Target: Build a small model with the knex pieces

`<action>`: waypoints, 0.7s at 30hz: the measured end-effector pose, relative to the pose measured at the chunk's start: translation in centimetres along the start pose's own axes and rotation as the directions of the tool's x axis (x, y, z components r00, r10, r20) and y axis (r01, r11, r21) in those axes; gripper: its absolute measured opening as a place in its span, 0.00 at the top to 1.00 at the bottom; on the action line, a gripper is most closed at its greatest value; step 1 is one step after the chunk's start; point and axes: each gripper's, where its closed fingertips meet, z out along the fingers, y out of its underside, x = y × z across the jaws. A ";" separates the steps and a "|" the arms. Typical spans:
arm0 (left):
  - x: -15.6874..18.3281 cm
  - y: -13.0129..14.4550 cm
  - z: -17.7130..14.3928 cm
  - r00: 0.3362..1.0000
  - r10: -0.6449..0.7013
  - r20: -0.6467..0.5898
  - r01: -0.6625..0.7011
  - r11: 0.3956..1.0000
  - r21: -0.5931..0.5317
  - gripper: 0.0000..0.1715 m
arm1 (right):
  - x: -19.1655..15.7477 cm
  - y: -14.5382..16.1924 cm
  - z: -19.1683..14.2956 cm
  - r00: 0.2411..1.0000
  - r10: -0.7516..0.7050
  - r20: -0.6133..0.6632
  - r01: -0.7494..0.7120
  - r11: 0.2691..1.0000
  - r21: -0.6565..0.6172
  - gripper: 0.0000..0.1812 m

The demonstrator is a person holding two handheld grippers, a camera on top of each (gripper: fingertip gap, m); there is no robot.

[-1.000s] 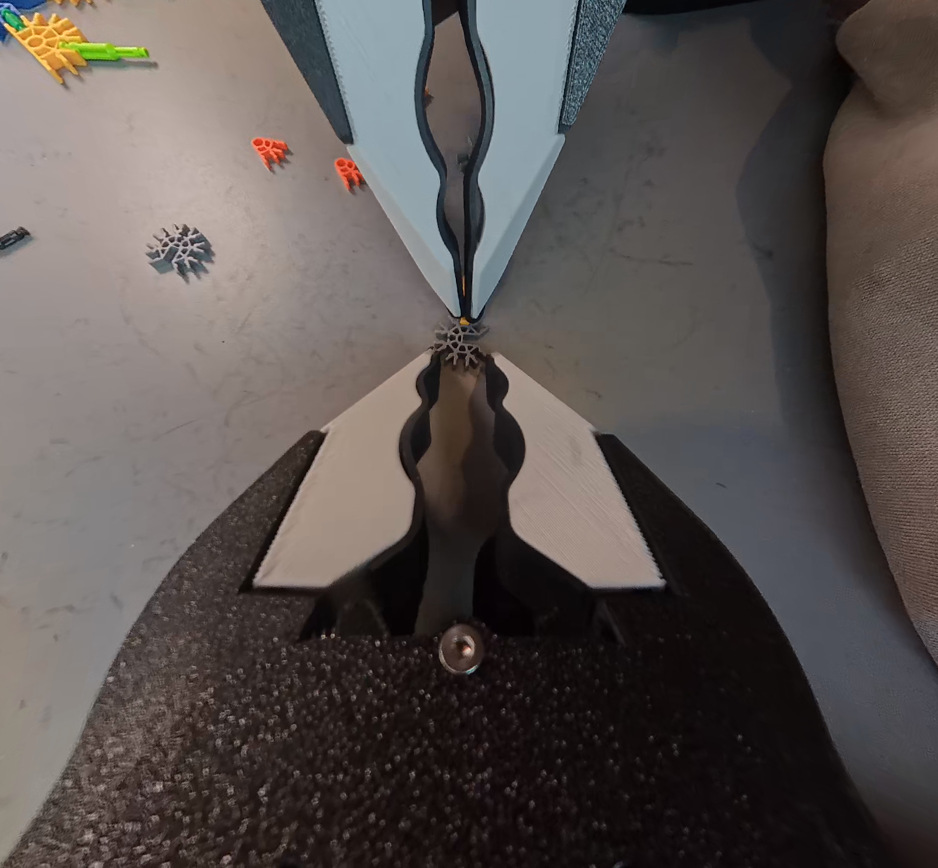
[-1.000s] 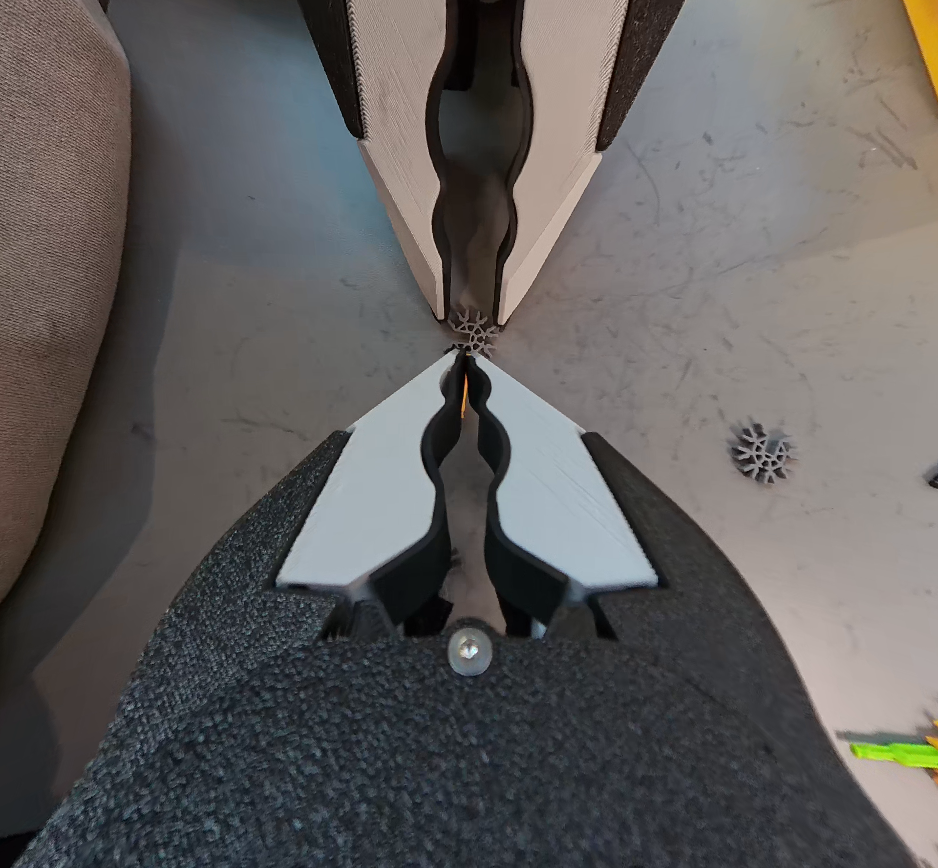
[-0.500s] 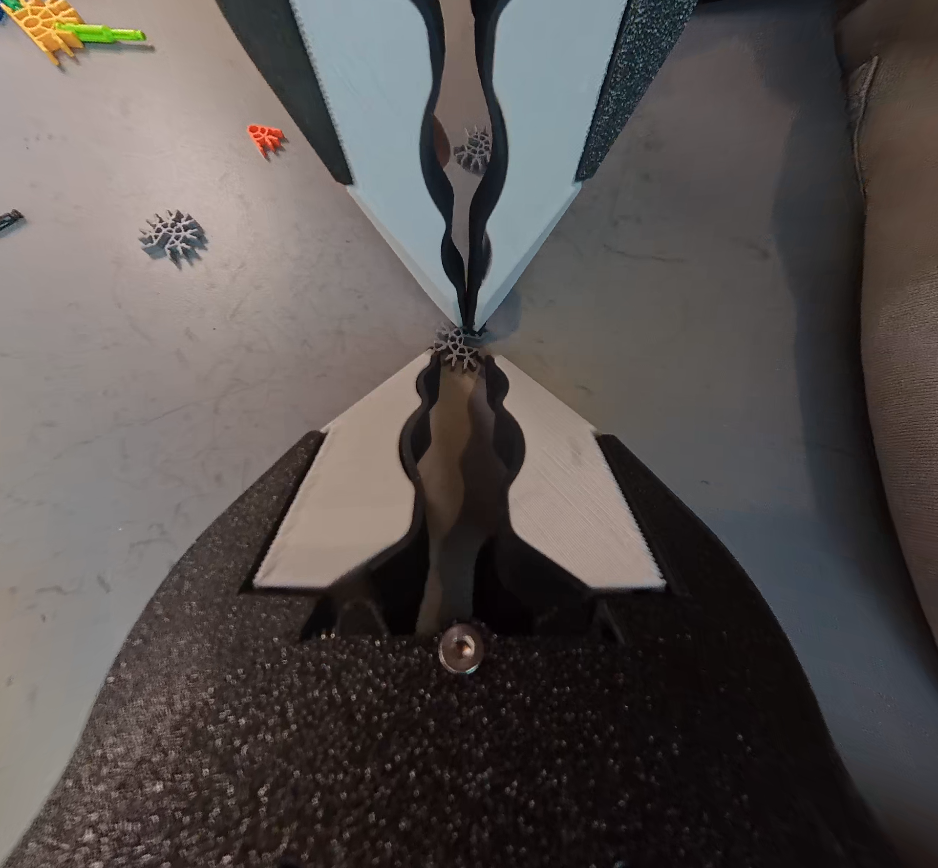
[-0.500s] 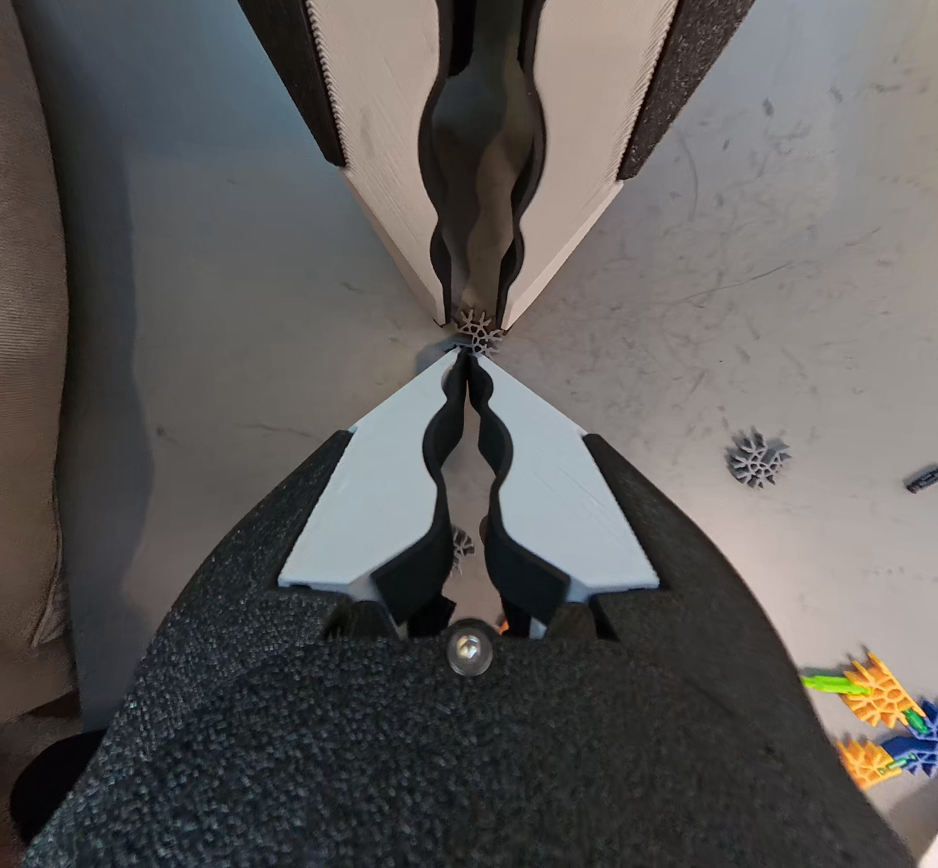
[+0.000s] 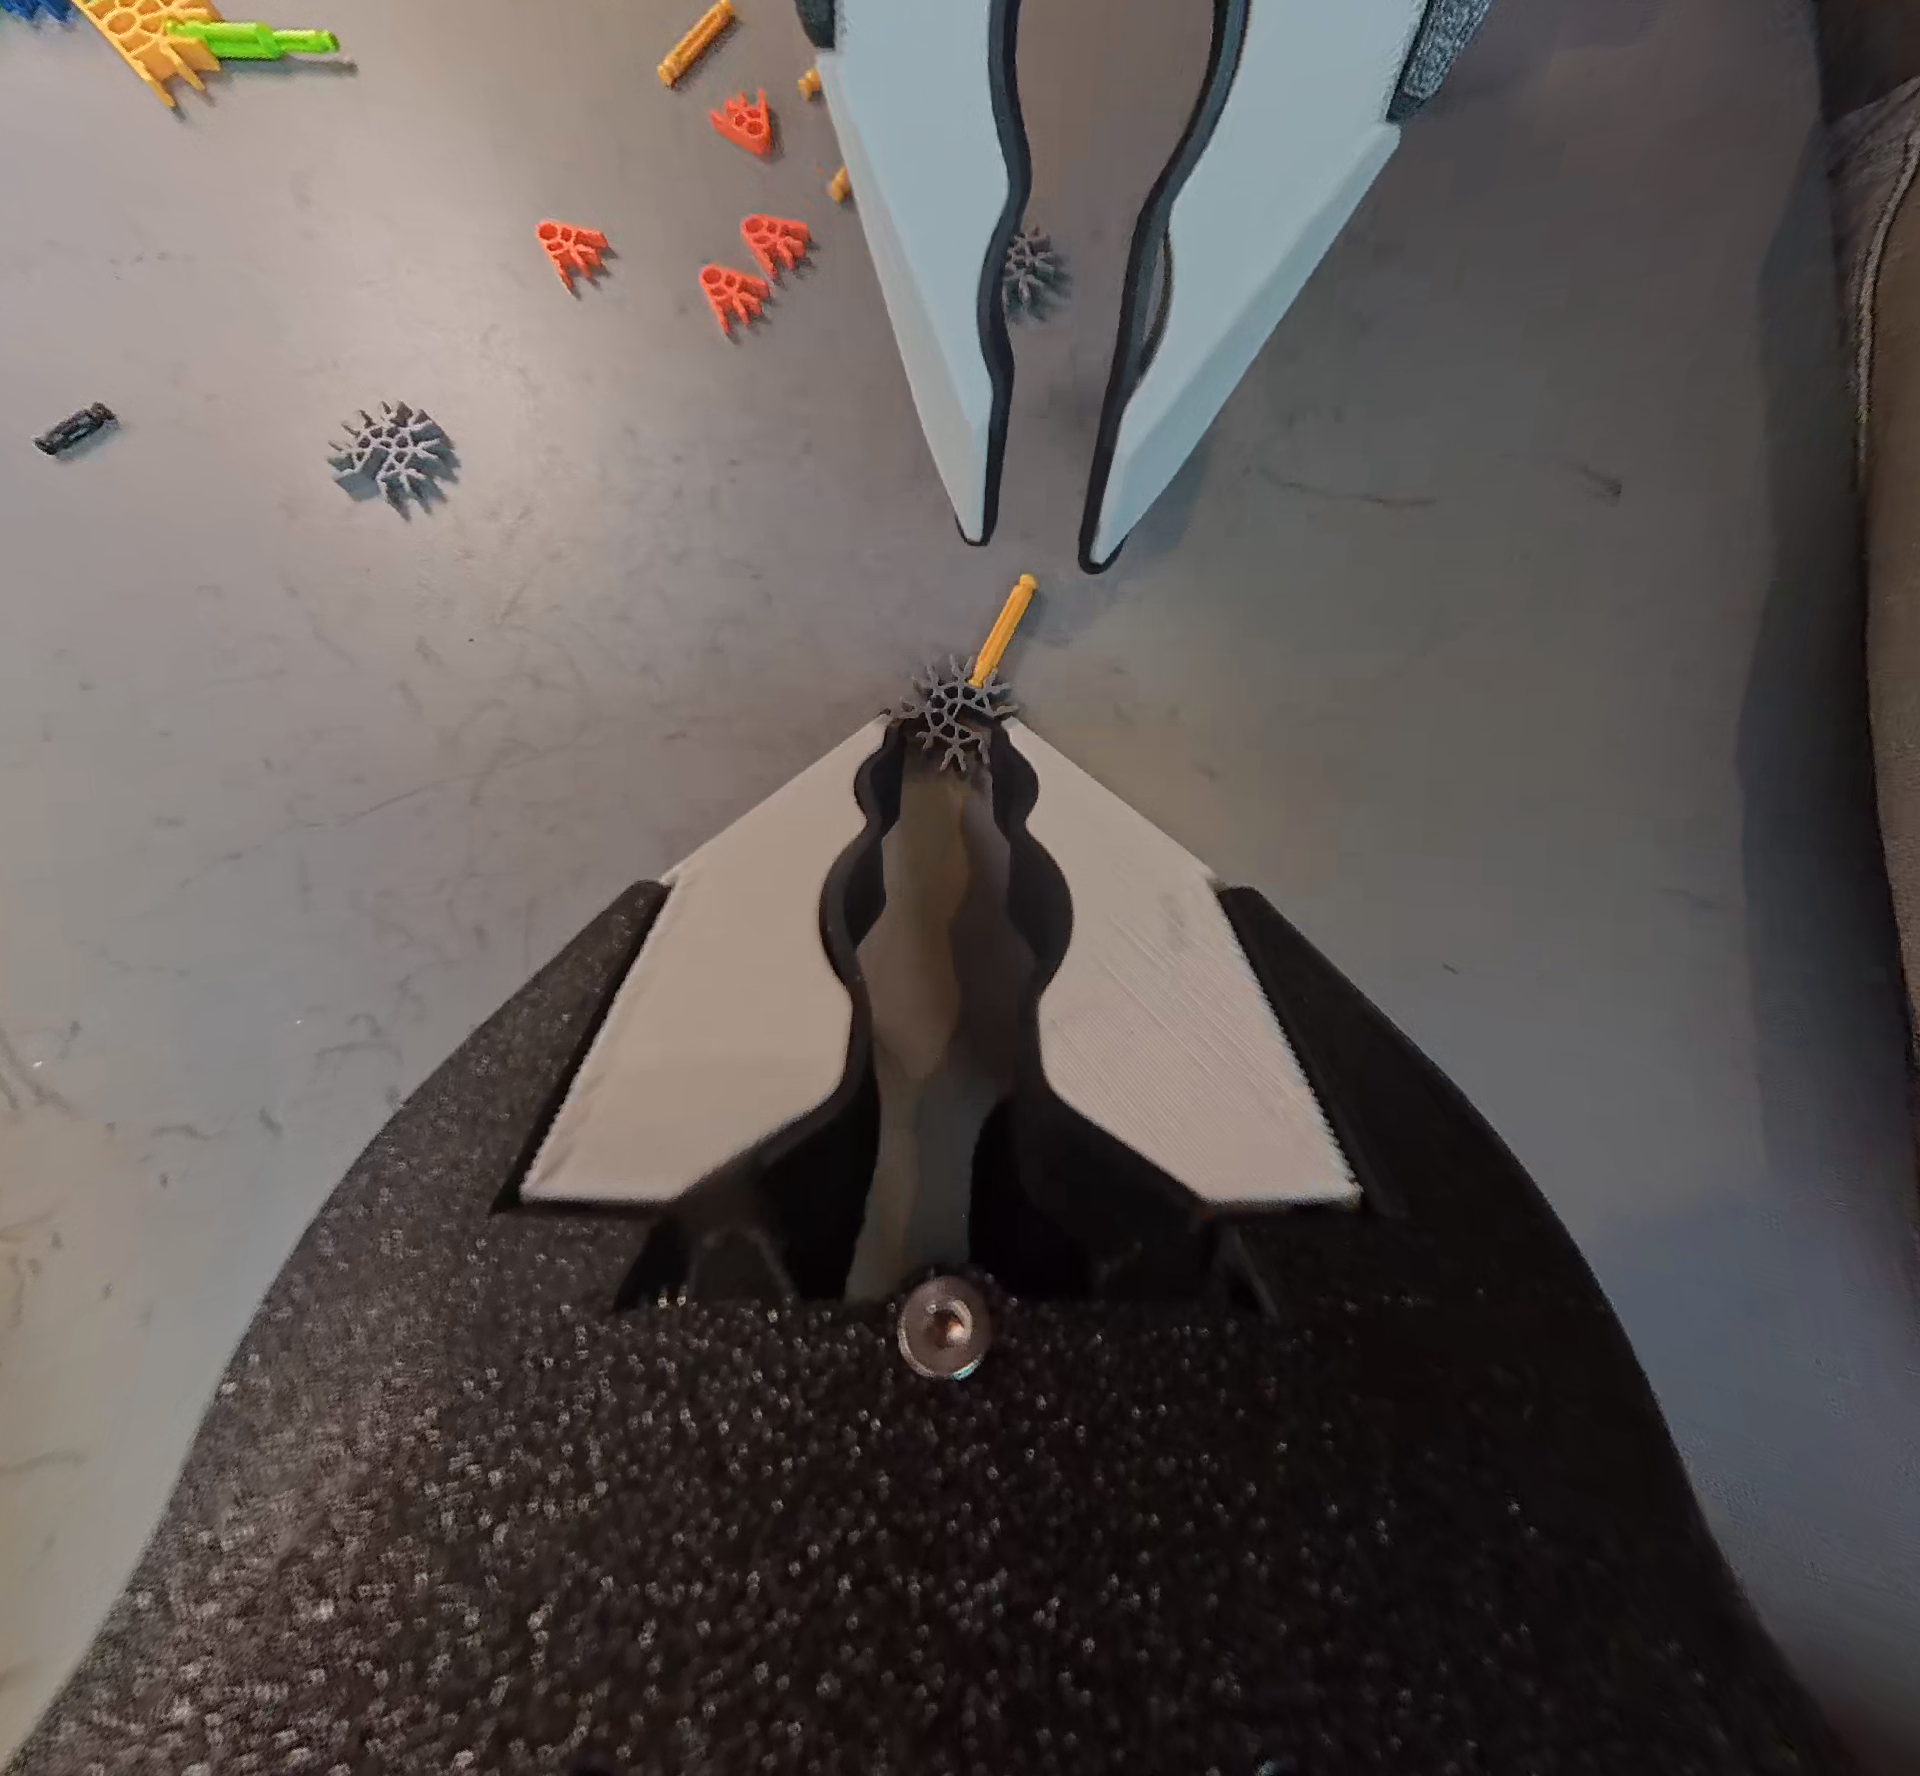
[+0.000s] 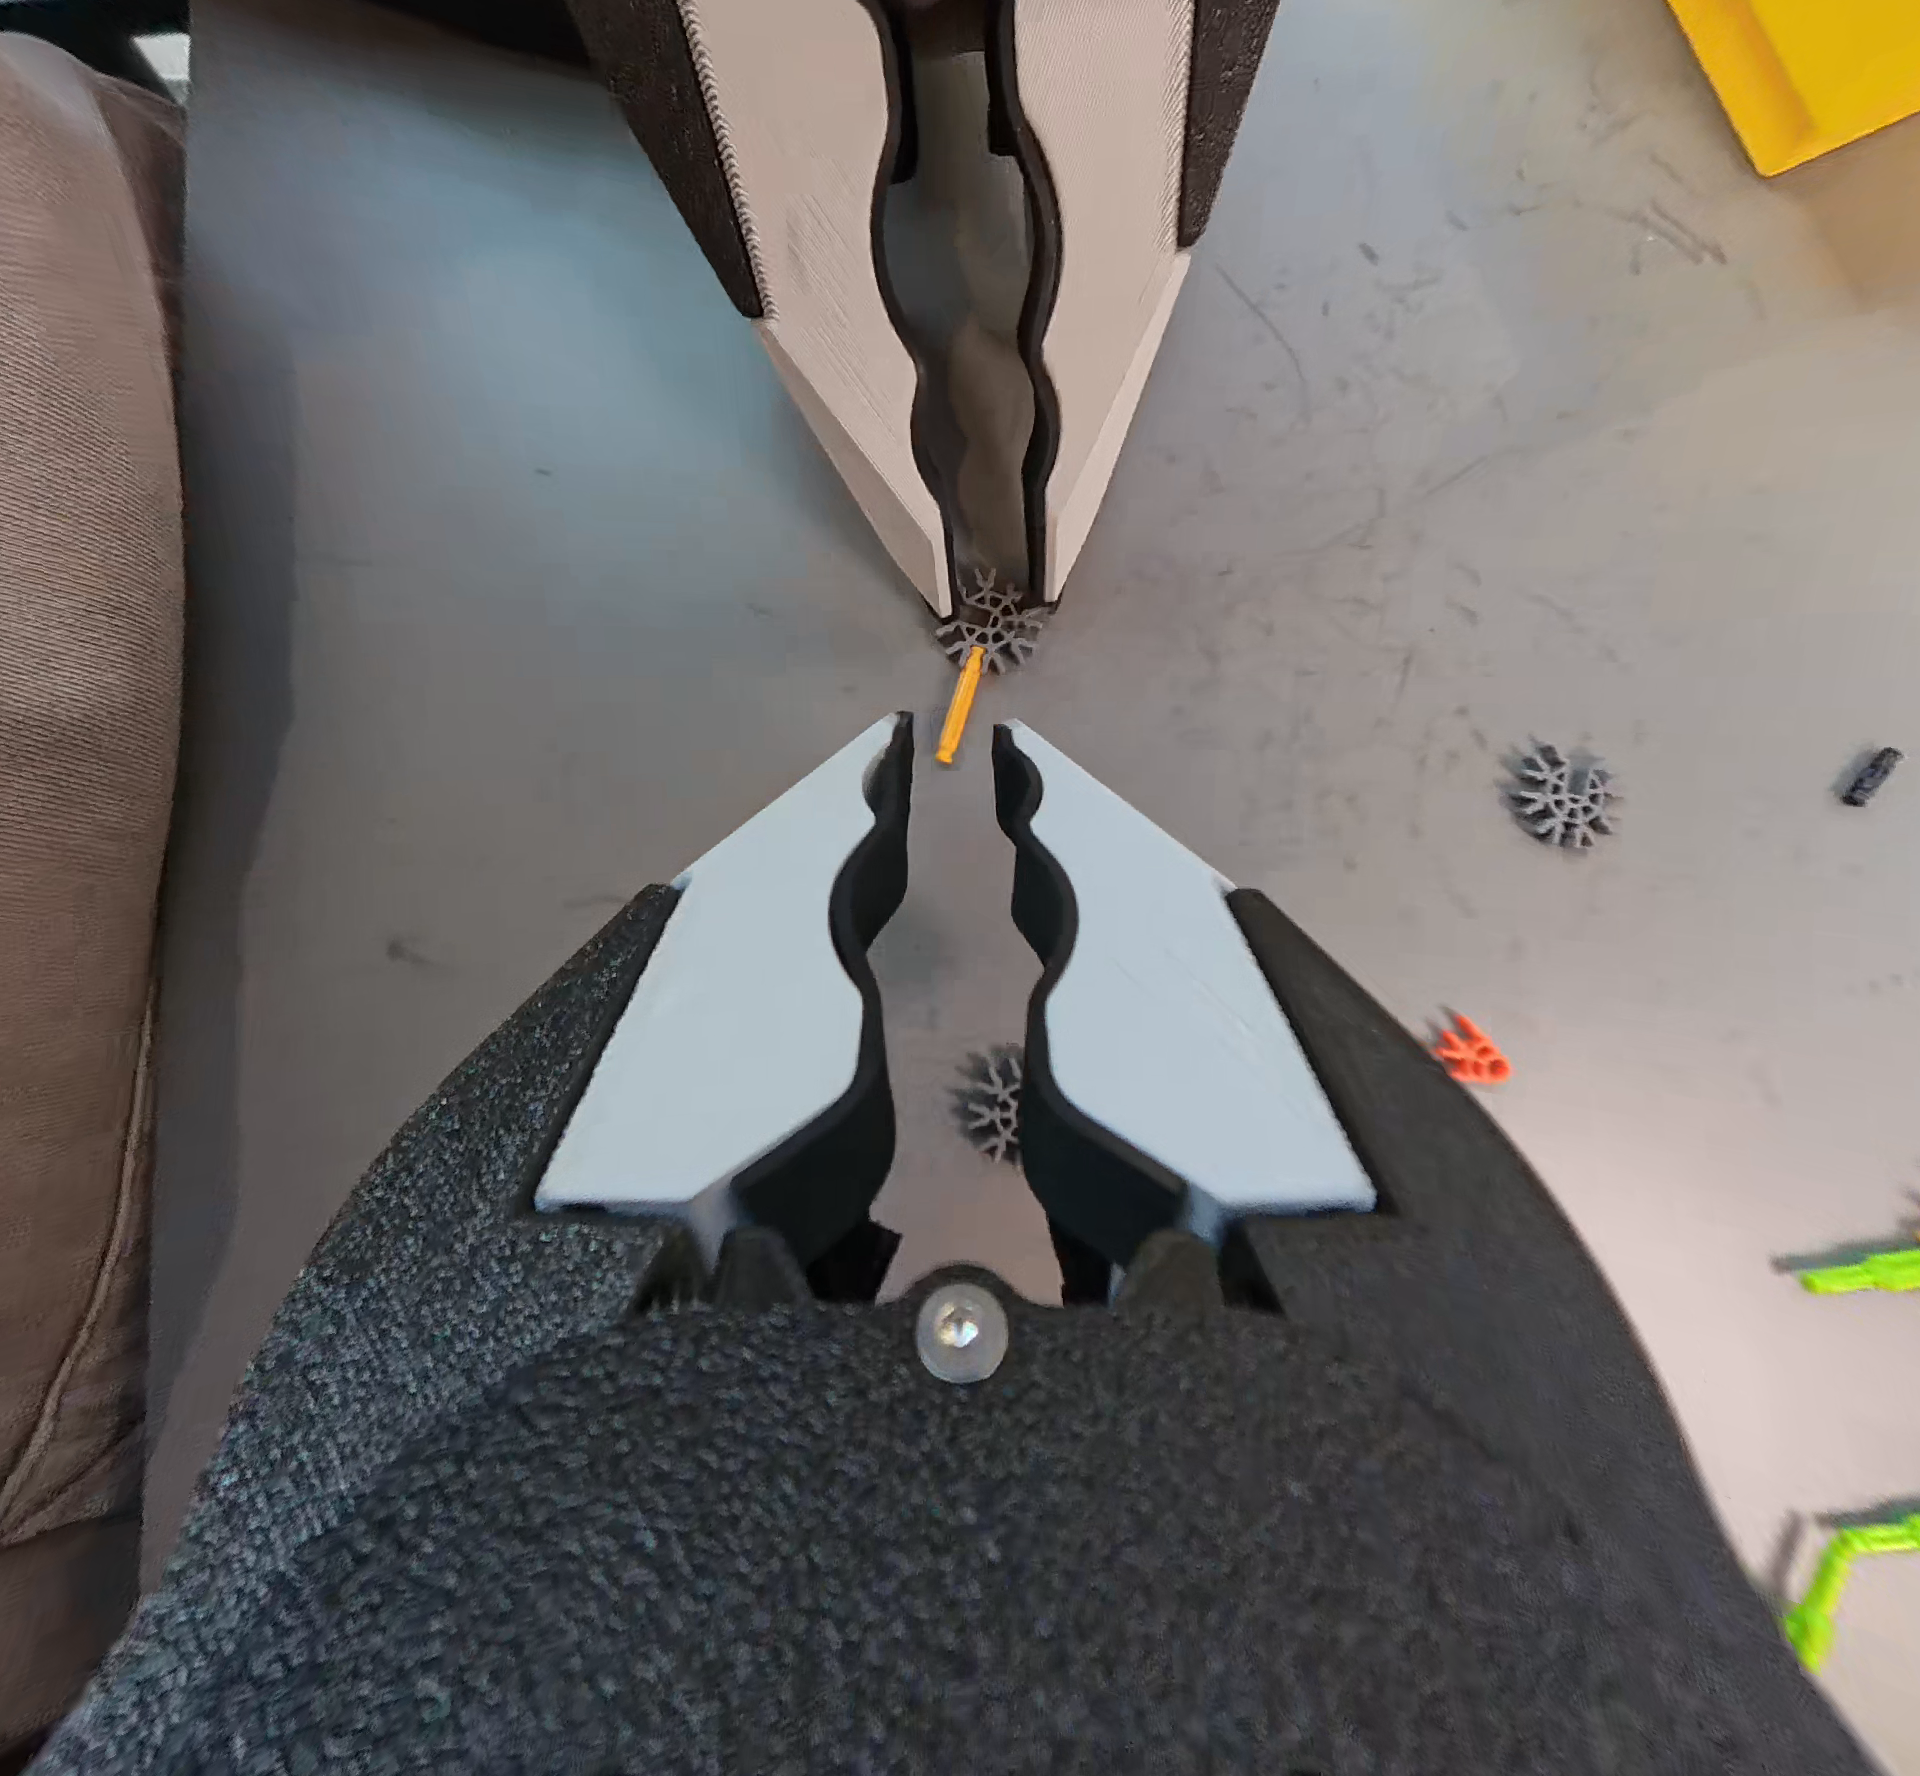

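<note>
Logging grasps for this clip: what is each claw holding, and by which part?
Left claw pinches the grey snowflake connector by its near rim; a yellow rod sticks out. Right claw is open, holding nothing.

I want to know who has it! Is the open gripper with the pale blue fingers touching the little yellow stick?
Apart. In the right wrist view, the right gripper stands open around the yellow stick's free end, bare table showing on both sides.

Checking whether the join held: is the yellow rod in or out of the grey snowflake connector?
In. The yellow rod sticks out of the grey snowflake connector, which the left tool grips; the right tool is open, off it.
</note>
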 end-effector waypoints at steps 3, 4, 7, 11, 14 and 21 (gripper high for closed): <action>0.9 0.4 -0.3 0.998 0.002 -0.058 -0.003 1.000 -0.018 0.89 | -0.5 0.5 0.9 1.000 -0.005 -0.023 0.005 1.000 -0.006 0.93; 1.3 0.5 -0.5 0.997 -0.001 -0.083 -0.001 1.000 -0.021 0.86 | -0.4 0.8 1.3 1.000 -0.013 -0.026 0.012 1.000 -0.021 0.93; 2.7 0.7 -1.0 0.982 -0.029 -0.186 0.025 0.999 -0.024 0.81 | 0.1 0.8 1.7 1.000 -0.017 0.003 0.017 1.000 -0.016 0.97; 4.5 0.7 -1.5 0.955 -0.018 -0.295 0.014 1.000 -0.015 0.82 | 2.8 0.7 1.9 0.997 -0.082 -0.008 0.081 0.996 -0.040 0.97; 3.6 0.3 -1.6 0.967 -0.023 -0.254 0.027 1.000 0.011 0.82 | 5.1 -0.2 2.1 0.992 -0.112 -0.064 0.110 0.993 -0.031 0.98; -4.3 -0.7 -2.1 0.984 -0.144 0.101 0.132 0.984 0.117 0.83 | 6.7 0.3 -1.1 0.991 -0.022 -0.129 0.032 0.997 0.072 0.96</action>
